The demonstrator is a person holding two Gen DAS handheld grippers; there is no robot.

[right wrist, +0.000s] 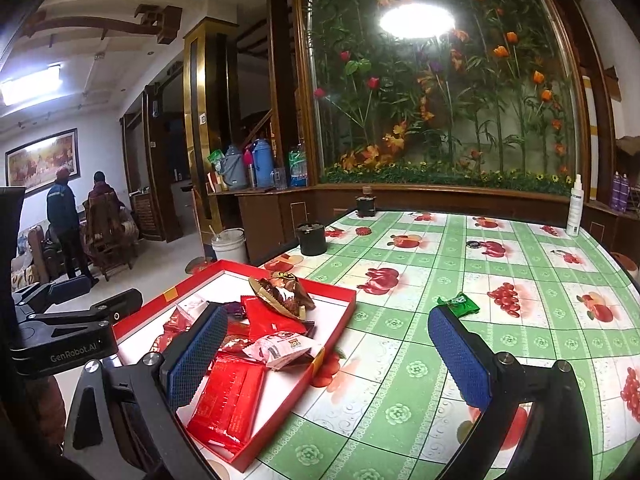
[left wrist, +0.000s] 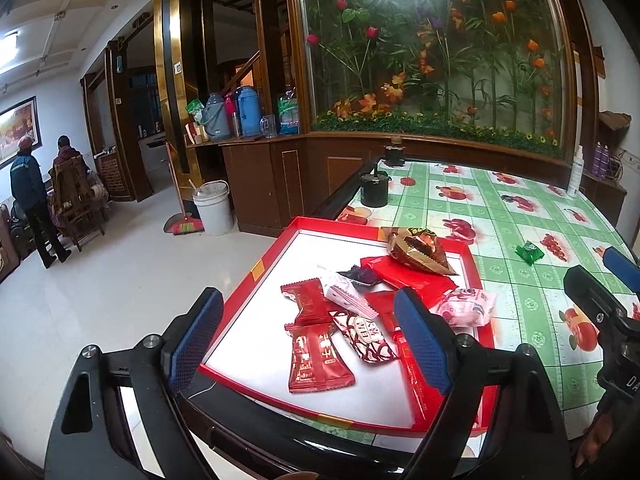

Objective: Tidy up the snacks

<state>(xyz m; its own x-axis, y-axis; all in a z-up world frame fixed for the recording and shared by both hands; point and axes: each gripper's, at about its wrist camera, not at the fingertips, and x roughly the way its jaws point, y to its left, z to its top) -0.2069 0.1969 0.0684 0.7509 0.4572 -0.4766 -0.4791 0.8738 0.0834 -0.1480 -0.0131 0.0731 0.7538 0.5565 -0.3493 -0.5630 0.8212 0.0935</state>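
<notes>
A red-rimmed tray [left wrist: 280,240] with a white floor sits at the table's near left corner and holds several wrapped snacks: red packets [left wrist: 316,356], a brown triangular pack [left wrist: 416,250], a pink-white pack [left wrist: 468,306]. It also shows in the right wrist view [right wrist: 340,314]. A small green snack [left wrist: 529,252] lies alone on the tablecloth right of the tray, seen too in the right wrist view [right wrist: 460,305]. My left gripper [left wrist: 308,336] is open and empty above the tray's near side. My right gripper [right wrist: 328,360] is open and empty over the tray's right edge, short of the green snack.
The table has a green fruit-print cloth [right wrist: 480,360]. Two black pots [left wrist: 374,190] [right wrist: 311,238] stand near its far left edge, a white spray bottle [right wrist: 575,208] at the far right. Beyond the left edge is floor with a white bucket [left wrist: 214,208].
</notes>
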